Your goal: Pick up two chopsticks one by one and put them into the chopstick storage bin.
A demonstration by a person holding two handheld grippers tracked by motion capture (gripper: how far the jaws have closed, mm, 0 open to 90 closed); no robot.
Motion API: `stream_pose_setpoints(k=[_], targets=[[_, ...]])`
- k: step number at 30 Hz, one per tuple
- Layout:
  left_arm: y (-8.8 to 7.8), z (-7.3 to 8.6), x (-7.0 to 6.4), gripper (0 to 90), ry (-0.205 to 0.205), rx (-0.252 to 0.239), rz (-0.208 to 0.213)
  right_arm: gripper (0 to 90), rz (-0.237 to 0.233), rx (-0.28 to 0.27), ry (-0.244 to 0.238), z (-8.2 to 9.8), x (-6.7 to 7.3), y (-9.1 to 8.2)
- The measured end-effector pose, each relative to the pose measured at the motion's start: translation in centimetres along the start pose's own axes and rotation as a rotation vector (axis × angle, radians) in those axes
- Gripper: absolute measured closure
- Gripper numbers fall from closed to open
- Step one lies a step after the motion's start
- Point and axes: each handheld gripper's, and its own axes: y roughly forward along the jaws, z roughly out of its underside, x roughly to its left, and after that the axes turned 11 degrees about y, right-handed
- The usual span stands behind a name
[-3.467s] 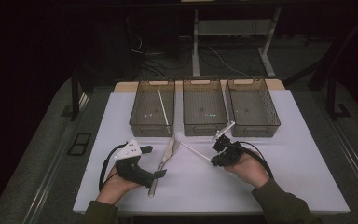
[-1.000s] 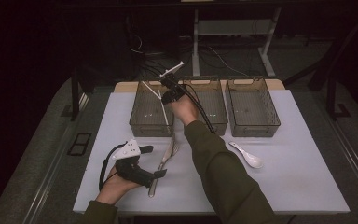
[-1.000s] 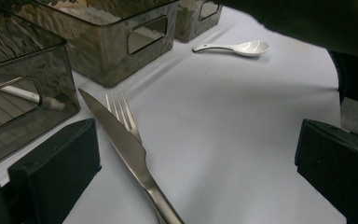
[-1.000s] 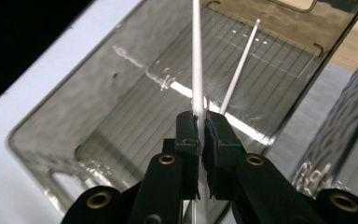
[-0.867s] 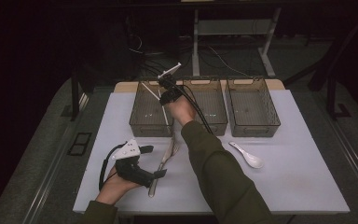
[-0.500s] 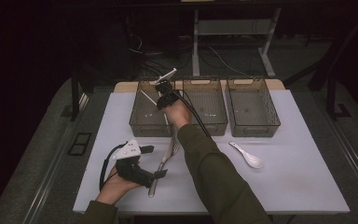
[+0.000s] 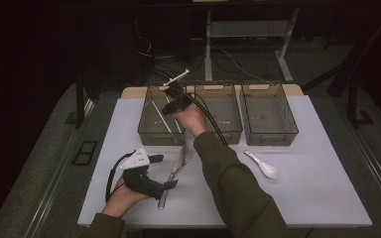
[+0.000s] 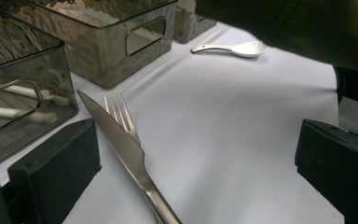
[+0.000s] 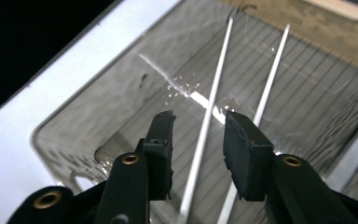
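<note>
The right gripper (image 9: 198,140) has just been opening, its fingers (image 9: 161,140) narrowly parted above the far-left bin (image 7: 146,130), a white chopstick (image 9: 209,116) lying loose between them. The left gripper (image 8: 191,163) gapes wide over the knife (image 8: 121,144) near the table's (image 7: 327,188) front edge.

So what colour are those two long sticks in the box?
White. The two sticks lying in the smoky clear box show best in the right gripper view.

Two white chopsticks (image 9: 209,116) lie in the left bin (image 7: 146,126).
</note>
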Motion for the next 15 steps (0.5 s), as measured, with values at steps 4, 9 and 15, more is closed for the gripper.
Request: stream_pose_setpoints(k=[4, 9, 15], targets=[[0.0, 0.0, 0.0, 0.0, 0.008, 0.006, -0.003, 52.7, 0.005, -0.016, -0.027, 0.3, -0.3, -1.4], [0.0, 0.0, 0.1, 0.0, 0.012, 0.005, -0.007, 45.0, -0.031, -0.049, -0.046, 1.0, -1.3, -3.2], [0.0, 0.0, 0.1, 0.0, 0.017, 0.012, -0.012, 40.3, -0.077, -0.093, -0.103, 2.7, -2.5, -5.7]])
